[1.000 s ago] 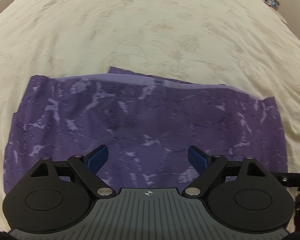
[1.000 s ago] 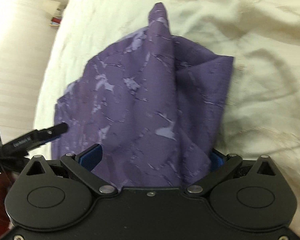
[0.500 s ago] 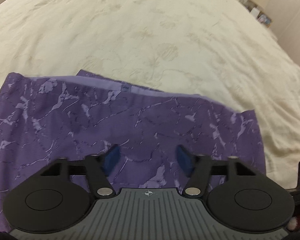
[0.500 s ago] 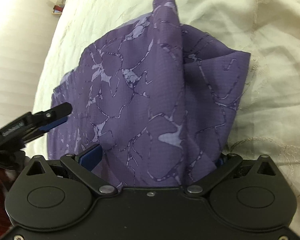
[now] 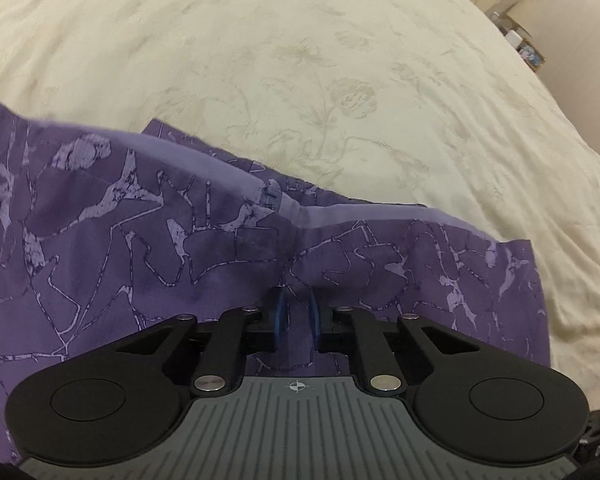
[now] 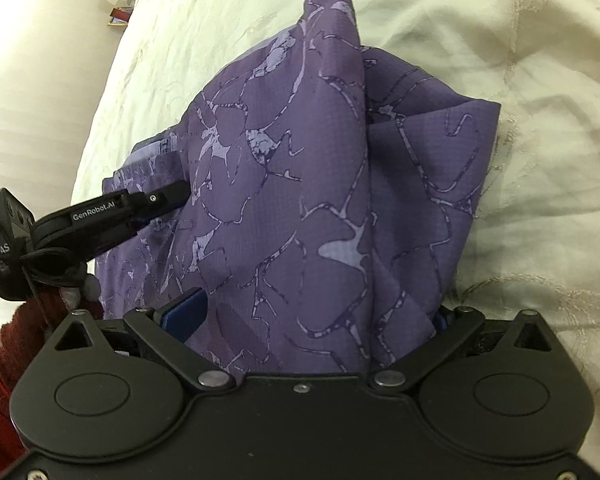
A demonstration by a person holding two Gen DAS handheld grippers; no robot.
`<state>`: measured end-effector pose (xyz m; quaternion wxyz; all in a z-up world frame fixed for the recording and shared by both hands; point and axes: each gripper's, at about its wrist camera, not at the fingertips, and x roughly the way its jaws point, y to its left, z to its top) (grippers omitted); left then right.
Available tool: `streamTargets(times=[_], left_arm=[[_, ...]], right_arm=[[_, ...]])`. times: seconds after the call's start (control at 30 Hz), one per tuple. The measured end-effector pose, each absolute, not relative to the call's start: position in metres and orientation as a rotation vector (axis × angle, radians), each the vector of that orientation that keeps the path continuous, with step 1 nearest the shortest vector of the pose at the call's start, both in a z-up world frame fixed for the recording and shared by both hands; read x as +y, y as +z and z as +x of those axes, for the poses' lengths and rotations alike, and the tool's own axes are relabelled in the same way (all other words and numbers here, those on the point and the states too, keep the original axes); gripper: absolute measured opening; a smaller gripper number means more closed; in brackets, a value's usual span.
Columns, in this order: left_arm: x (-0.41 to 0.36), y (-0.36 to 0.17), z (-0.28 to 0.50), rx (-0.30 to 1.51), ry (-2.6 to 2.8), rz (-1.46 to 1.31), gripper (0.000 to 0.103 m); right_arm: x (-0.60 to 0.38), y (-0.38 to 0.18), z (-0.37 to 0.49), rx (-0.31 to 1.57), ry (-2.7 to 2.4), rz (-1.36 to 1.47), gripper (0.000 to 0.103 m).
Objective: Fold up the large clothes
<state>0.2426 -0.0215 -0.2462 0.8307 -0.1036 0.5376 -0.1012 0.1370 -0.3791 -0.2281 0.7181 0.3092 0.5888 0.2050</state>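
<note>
Left wrist view: you see your left gripper (image 5: 296, 320) with its blue pads (image 5: 281, 314) drawn close together, pinching a raised ridge of the purple garment (image 5: 140, 248) between them.
Left jaws: nearly pressed together, with only the fold of cloth separating them.
Cloth at the left gripper: the pinched ridge rises from the near part of the garment, which spreads flat to both sides of your jaws.
Garment's far edge: a paler lilac band (image 5: 340, 216) runs along it, and a second patterned layer peeks out beyond that band.
Right wrist view: your right gripper (image 6: 308, 320) has the garment bunched between its jaws, the cloth rising away from them in a tall peaked fold.
Right jaws: spread wide; one blue pad (image 6: 184, 312) shows on one side of the bunch, the other is almost hidden behind cloth, so you cannot tell whether either presses on the fabric.
Other gripper in the right wrist view: the tip of your left gripper touches the garment at the side of the bunch, low beside the peaked fold.
Garment's place: it lies on the cream bedspread (image 5: 300, 60), near the edge closest to you.
Bedspread: pale, with a faint flower pattern, stretching far beyond the garment.
</note>
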Motion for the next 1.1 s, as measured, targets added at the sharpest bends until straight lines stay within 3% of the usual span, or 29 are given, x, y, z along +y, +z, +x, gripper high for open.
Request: streamTargets(times=[0.07,0.13,0.43,0.9,1.1], left_arm=[[-0.017,-0.241,0.233,1.123,-0.216,-0.245,0.015],[-0.007,-0.236,0.215,1.109,-0.212,-0.291,0.015],[0.027,-0.243,0.136,1.092,-0.186,-0.455,0.014],[0.065,-0.245,0.119,1.076,-0.245,-0.5,0.013],[0.089,-0.241,0.118,1.138,-0.359,-0.309,0.013]], right_arm=[[-0.373,-0.226,0.138,1.301,0.452,0.668,0.093],[-0.375,-0.224,0.137,1.299,0.45,0.655,0.074],[-0.386,-0.209,0.136,1.276,0.491,0.719,0.033],[-0.363,-0.132,0.134,1.202,0.552,0.666,0.025],[-0.312,-0.083,0.132,1.133,0.582,0.668,0.025]])
